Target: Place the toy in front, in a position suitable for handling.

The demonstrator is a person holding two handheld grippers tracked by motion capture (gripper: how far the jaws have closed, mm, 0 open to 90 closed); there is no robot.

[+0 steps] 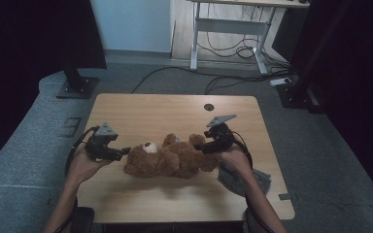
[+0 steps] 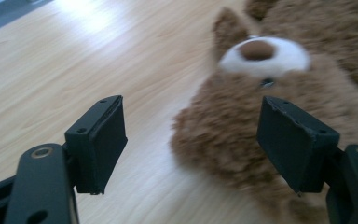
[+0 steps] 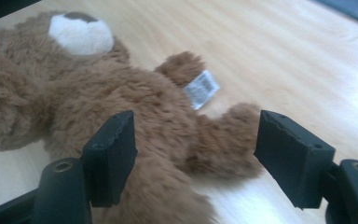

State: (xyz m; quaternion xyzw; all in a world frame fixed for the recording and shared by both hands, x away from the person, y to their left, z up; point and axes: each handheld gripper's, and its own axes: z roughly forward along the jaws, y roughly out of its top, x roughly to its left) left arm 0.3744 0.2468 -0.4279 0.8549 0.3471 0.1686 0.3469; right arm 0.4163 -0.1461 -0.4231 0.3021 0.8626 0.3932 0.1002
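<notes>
Teddy bear (image 1: 167, 158): lying mid-worktop (image 1: 141, 107), nearer its front edge.
Left gripper (image 1: 125, 152): wide, at bear's head, holding nothing.
Right gripper (image 1: 200, 146): wide, over a leg.

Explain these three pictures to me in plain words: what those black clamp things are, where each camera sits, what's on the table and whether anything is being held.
A person sits at a wooden table and holds a hand tool in each hand. Each tool ends in two black jaws that can pinch things.

The high view looks down from above the person. There the left gripper is by the head of a brown teddy bear, and the right gripper is by its legs. The bear lies on its back.

The other two pictures come from small cameras riding on the tools, looking out between their own jaws. The left gripper view faces the bear's white muzzle. The right gripper view looks along the bear's body, past a small white tag.

Both pairs of jaws stand open. Nothing is held; the bear simply rests on the table.
</notes>
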